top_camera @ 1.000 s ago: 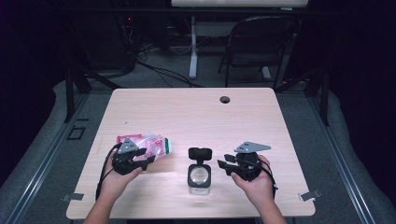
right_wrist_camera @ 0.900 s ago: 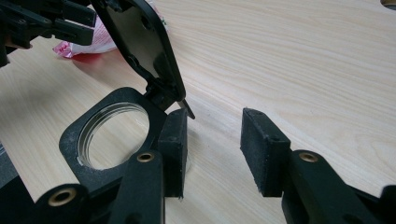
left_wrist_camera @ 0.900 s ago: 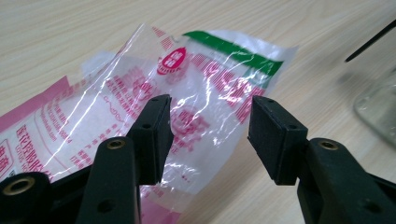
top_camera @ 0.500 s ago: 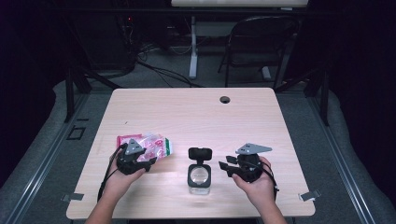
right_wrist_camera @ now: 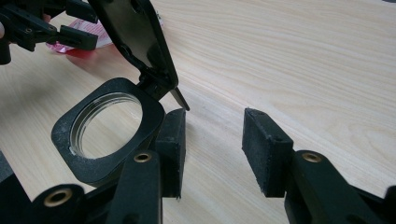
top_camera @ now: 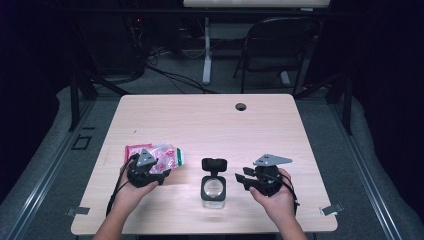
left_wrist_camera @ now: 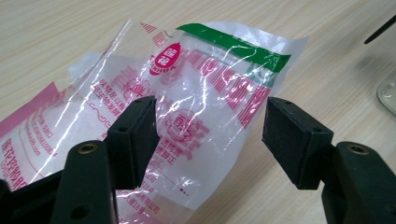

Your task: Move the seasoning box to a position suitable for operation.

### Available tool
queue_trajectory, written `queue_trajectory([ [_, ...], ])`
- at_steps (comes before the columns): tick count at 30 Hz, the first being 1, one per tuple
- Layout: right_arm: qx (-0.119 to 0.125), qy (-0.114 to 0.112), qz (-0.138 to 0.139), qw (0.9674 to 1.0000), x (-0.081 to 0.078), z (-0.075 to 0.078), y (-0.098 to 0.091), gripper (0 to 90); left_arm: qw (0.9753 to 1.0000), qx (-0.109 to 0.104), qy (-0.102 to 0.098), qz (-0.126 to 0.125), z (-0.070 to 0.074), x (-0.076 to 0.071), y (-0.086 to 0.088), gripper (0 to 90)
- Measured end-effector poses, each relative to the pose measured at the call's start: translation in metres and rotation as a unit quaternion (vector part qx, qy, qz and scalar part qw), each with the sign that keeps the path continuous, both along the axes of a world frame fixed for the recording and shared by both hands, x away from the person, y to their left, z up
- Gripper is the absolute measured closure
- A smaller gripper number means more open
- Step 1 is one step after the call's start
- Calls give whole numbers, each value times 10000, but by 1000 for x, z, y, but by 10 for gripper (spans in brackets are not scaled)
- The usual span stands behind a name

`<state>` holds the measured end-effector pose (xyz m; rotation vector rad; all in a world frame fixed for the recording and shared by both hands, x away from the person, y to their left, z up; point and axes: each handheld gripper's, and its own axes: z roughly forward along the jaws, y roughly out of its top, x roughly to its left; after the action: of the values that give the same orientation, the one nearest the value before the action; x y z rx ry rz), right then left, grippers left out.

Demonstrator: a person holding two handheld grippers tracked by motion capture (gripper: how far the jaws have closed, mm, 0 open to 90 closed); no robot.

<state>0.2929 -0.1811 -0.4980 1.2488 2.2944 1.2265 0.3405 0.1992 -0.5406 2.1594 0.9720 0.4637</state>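
One crinkly clear plastic bag; square black-collared jar.

Looks like a recording lab or studio: pale wooden table on grey carpet, dark surroundings, folding chair and tangled cables far beyond the right gripper, across the table.

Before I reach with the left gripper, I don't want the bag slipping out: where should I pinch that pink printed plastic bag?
Probably the green-banded edge of the plastic bag: it sticks out toward the jar, flat and free. The left gripper, jaws just opened, could slide in low from that side.
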Motion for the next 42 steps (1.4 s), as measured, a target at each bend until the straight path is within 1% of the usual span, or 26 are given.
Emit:
queue_trajectory([
  [1,-5,-1,3,10000,0,0,0,598,10000,-16,19,-32,0,0,-1,356],
  [3,-3,-3,1,10000,0,0,0,597,10000,17,-8,-43,-1,-1,-4,356],
  [4,-5,-1,1,10000,0,0,0,597,10000,25,13,-80,-2,-1,-6,356],
  [6,-9,-4,-4,10000,0,0,0,594,9999,102,-23,-105,-3,-1,-9,350],
  [7,-8,-4,-3,10000,0,0,0,594,9998,148,3,-114,-3,-2,-10,350],
  [8,-9,-4,-5,10000,0,0,0,593,9998,145,-28,-111,-4,-2,-11,346],
  [9,-9,-5,-7,10000,0,0,0,593,9998,187,-40,-112,-6,-2,-13,345],
  [10,-2,-1,-17,10000,0,0,0,593,9996,229,0,-145,-6,-2,-14,345],
  [11,-8,3,-11,10000,0,-1,0,592,9996,243,-4,-151,-6,-2,-14,346],
  [13,-46,11,-5,10000,1,-1,-1,590,9996,257,-28,-125,-9,-1,-14,352],
  [18,-34,16,-40,10000,1,-2,-2,589,9995,308,-42,-68,-13,0,-14,359],
  [22,-7,3,-55,10000,0,-2,-2,589,9993,328,-154,-18,-16,0,-16,359],
  [24,-42,20,-51,10000,0,-2,-3,589,9991,377,-194,-22,-17,0,-17,358],
  [28,-5,20,-75,10000,0,-3,-4,589,9984,477,-288,-3,-19,0,-20,362],
  [31,-40,30,-78,10000,-1,-3,-5,588,9978,536,-376,30,-21,1,-21,383],
  [35,-35,20,-112,9999,-2,-3,-6,587,9972,611,-411,93,-23,3,-19,405],
  [37,-44,27,-124,9999,-3,-3,-7,587,9970,608,-450,138,-24,4,-19,419],
  [42,-32,10,-157,9999,-5,-3,-9,587,9969,605,-451,216,-25,7,-18,466],
])
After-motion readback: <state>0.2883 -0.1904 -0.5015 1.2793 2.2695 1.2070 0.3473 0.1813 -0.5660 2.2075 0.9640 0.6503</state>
